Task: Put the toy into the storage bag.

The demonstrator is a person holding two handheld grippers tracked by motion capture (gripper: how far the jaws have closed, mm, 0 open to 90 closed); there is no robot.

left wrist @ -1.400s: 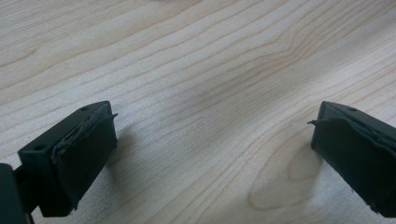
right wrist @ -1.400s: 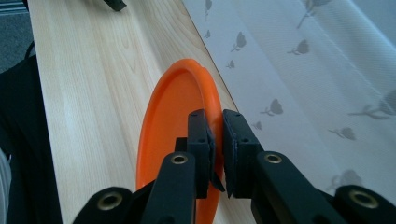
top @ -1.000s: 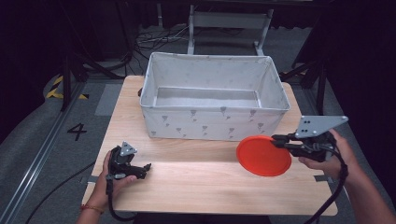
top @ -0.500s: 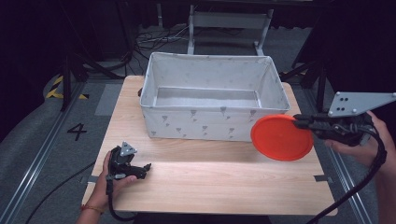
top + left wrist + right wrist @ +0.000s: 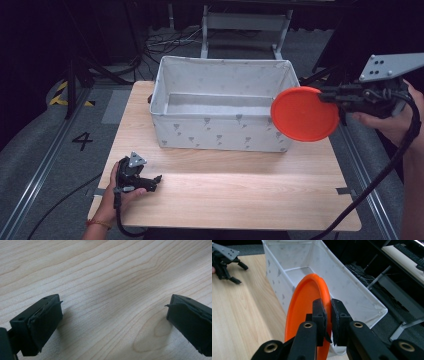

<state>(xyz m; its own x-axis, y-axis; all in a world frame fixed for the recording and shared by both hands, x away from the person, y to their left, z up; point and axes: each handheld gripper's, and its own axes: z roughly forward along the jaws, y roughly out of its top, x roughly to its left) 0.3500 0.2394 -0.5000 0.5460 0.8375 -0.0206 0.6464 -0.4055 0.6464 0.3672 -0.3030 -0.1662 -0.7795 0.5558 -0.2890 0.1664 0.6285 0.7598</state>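
Dark room, cables and a metal frame behind; grey floor with a rail and a painted "4" to your left. Item one: pale wooden surface, bare along its near half. Item two: white fabric bin with a faint grey pattern, standing open-topped on the far half of the surface, nothing visible inside. Item three: orange plate, round, held off the surface and tipped up on edge, its face overlapping the bin's near right corner in the high view. Item four: your right gripper, raised at the right edge of the surface, jaws pressed together on the plate's rim, grey three-cornered plate on top, cable trailing down past your forearm. Item five: your left gripper, low on the near left of the surface in your hand, well apart from the bin and the plate; its jaws stand spread wide with only wood grain between them.
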